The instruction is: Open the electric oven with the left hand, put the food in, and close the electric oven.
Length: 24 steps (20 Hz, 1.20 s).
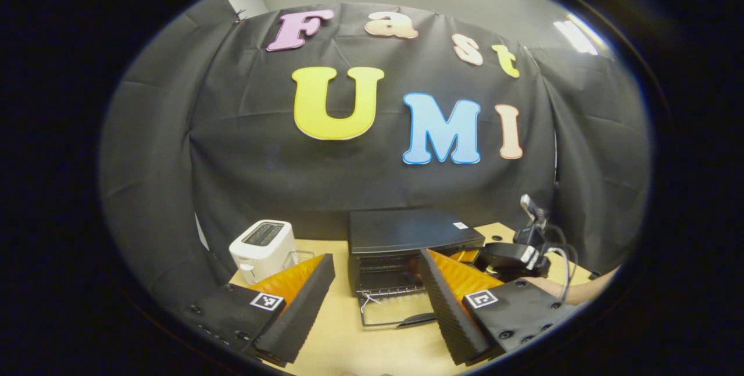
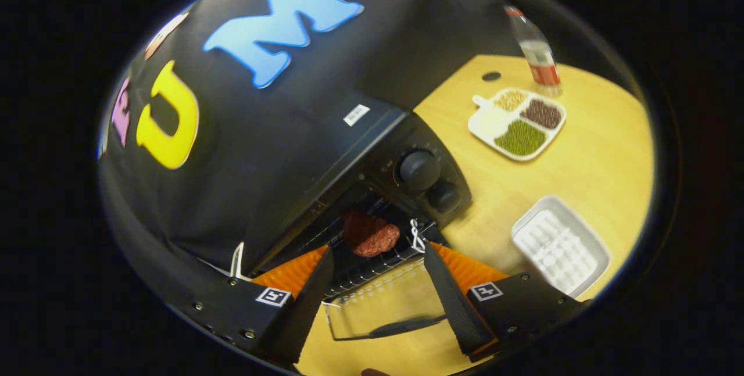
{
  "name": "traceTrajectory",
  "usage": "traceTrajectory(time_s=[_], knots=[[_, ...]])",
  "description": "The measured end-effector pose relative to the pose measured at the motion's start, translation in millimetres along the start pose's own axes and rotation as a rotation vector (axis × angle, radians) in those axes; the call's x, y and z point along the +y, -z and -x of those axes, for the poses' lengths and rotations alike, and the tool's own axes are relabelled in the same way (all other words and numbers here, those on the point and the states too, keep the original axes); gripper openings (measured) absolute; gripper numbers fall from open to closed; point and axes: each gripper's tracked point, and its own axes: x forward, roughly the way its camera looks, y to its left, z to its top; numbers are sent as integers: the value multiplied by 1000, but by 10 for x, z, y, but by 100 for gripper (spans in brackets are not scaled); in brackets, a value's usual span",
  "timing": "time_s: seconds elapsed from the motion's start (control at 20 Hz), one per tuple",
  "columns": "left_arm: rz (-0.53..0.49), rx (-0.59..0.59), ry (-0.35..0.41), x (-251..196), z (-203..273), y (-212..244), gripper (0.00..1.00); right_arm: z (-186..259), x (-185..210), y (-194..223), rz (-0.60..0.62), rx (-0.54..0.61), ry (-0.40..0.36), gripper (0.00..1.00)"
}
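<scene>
The black electric oven (image 1: 407,231) stands mid-table with its glass door (image 1: 395,309) folded down flat. My left gripper (image 1: 375,260) is open and held back in front of the door, touching nothing. The right gripper (image 1: 511,257) and the hand holding it sit by the oven's right side. In the right gripper view, a reddish-brown piece of food (image 2: 369,233) lies on the wire rack (image 2: 372,265) inside the oven (image 2: 325,155). My right gripper (image 2: 378,251) is open, its fingertips on either side of the food and just short of it. The door (image 2: 378,306) lies below them.
A white toaster (image 1: 263,248) stands left of the oven. Right of the oven are an empty white tray (image 2: 561,245), a divided plate of beans (image 2: 517,123) and a bottle (image 2: 537,53). Two knobs (image 2: 418,169) sit on the oven's right front.
</scene>
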Motion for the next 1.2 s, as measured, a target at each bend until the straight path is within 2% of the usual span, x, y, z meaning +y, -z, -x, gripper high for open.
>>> traceTrajectory(time_s=[0.2, 0.4, 0.6, 0.8, 0.85, 1.1, 1.2], knots=[[-1, 5, 5, -68, -7, -13, 100, 580, -89, -467, 276, -150, 17, 96], [-12, 3, 17, -379, -161, 24, 100, 1245, 67, -1093, 397, -346, -40, 96], [-21, -49, -4, -540, -185, -175, 100, 2007, 232, -1711, 535, -578, -65, 96], [-10, -151, -44, -703, -164, -533, 100, 2510, 270, -2046, 554, -668, -91, 96], [-13, -174, -46, -758, -179, -589, 95, 2544, 236, -2055, 546, -667, -96, 96], [-1, -17, -15, -1061, -360, -104, 100, 2602, 57, -2237, 532, -659, -84, 96], [-9, 61, -28, -1069, -421, 167, 98, 2639, -32, -2319, 520, -665, -72, 96]])
